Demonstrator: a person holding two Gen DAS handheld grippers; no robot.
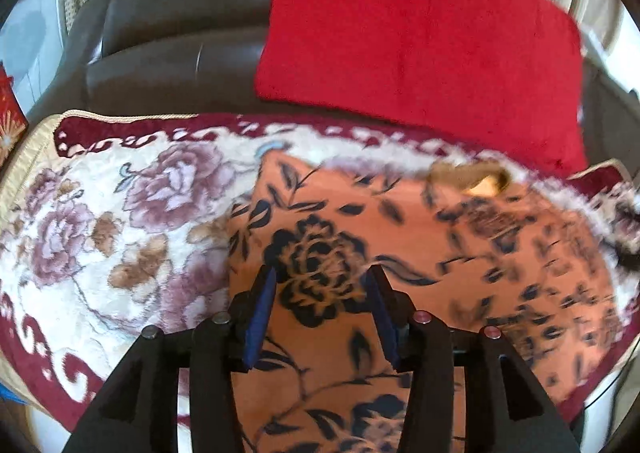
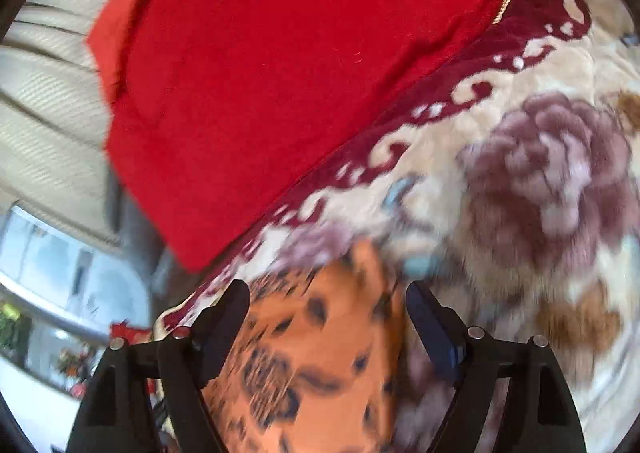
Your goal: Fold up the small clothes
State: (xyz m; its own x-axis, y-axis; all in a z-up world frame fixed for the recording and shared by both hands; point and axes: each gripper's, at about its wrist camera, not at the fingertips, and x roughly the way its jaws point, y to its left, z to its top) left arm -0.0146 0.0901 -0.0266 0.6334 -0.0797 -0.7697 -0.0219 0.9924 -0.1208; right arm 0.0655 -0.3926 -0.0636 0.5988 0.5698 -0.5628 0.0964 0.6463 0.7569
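An orange garment with a dark flower print (image 1: 420, 253) lies spread on a cream floral blanket (image 1: 120, 221). My left gripper (image 1: 322, 277) is open and hovers just above the garment's near left part, with nothing between its blue pads. In the right wrist view the same orange garment (image 2: 312, 353) lies under my right gripper (image 2: 328, 293), which is open and empty above the garment's edge. Both views are blurred by motion.
A folded red cloth (image 1: 420, 33) lies beyond the blanket, also in the right wrist view (image 2: 280, 73). A dark brown leather sofa (image 1: 172, 41) stands behind. The blanket (image 2: 540, 173) has a maroon border. A cream ribbed fabric (image 2: 48, 113) is at the left.
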